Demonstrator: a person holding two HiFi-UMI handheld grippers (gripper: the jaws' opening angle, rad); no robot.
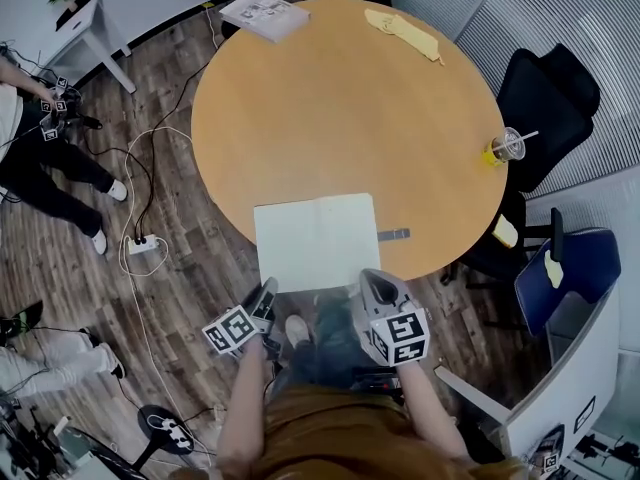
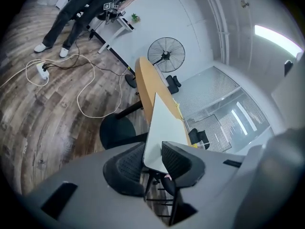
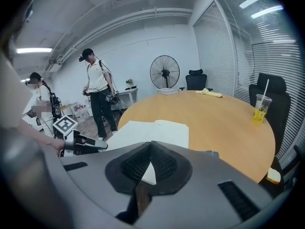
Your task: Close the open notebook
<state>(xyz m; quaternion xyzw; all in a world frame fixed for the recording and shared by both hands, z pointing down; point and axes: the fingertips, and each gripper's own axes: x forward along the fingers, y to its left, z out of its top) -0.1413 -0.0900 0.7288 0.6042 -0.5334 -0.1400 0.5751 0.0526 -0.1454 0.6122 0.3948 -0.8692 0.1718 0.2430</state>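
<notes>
White notebook (image 1: 315,238) has its corner between the left tongs (image 2: 153,148).

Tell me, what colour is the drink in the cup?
Yellow; the right gripper view shows the drink best.

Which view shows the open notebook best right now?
Head view: the whole open notebook lies flat at the table's near edge. Left gripper view sees it steeply slanted; right gripper view shows it foreshortened, partly hidden.

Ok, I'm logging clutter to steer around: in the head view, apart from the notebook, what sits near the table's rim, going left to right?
Printed booklet → yellow cloth → plastic cup with straw.
</notes>
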